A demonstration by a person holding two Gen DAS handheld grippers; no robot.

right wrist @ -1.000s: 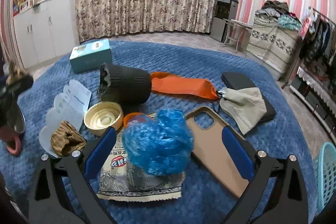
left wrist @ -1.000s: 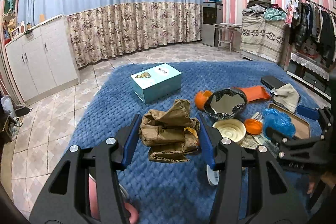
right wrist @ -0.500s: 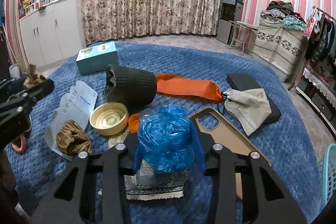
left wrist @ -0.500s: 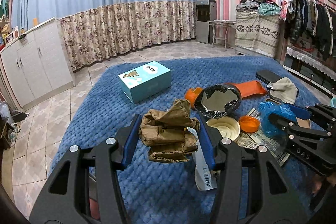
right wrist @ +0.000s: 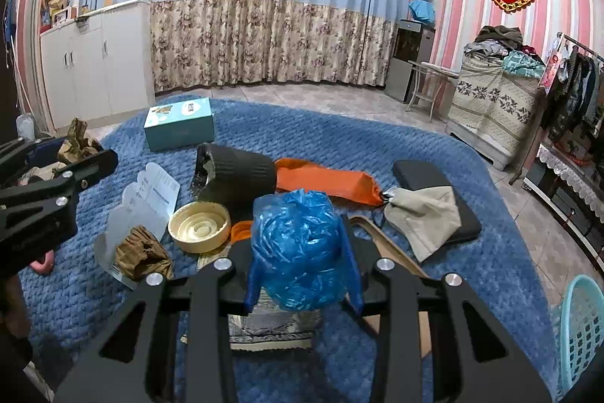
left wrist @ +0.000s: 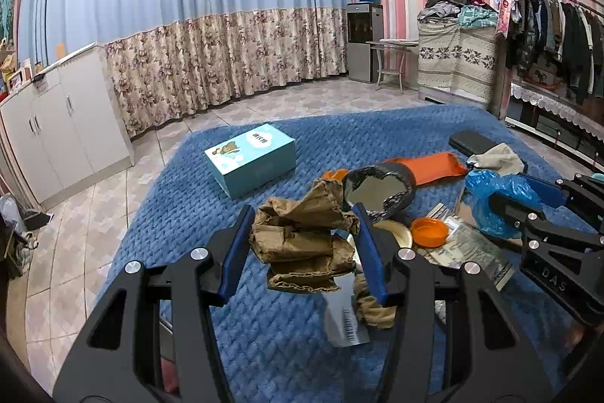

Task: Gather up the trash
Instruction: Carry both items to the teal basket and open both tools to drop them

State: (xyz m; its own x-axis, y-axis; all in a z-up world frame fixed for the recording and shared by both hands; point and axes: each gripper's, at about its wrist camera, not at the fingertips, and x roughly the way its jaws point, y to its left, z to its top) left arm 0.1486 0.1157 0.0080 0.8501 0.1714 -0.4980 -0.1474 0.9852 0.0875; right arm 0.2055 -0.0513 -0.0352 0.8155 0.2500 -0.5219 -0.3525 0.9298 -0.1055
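Brown crumpled paper [left wrist: 302,244] is clamped in my left gripper [left wrist: 302,252], lifted off the blue bedspread [left wrist: 264,338]. My right gripper [right wrist: 302,259] is clenched on a blue plastic bag wad [right wrist: 298,248], also raised. In the right view, loose trash on the spread: cream lid [right wrist: 199,227] at 10 o'clock from the wad, brown scrap [right wrist: 141,253] on white packaging [right wrist: 151,195] at 9, black cup [right wrist: 236,172] on its side at 11, orange pouch [right wrist: 324,182] at 12. Teal basket [right wrist: 581,331] sits at 4, off the bed.
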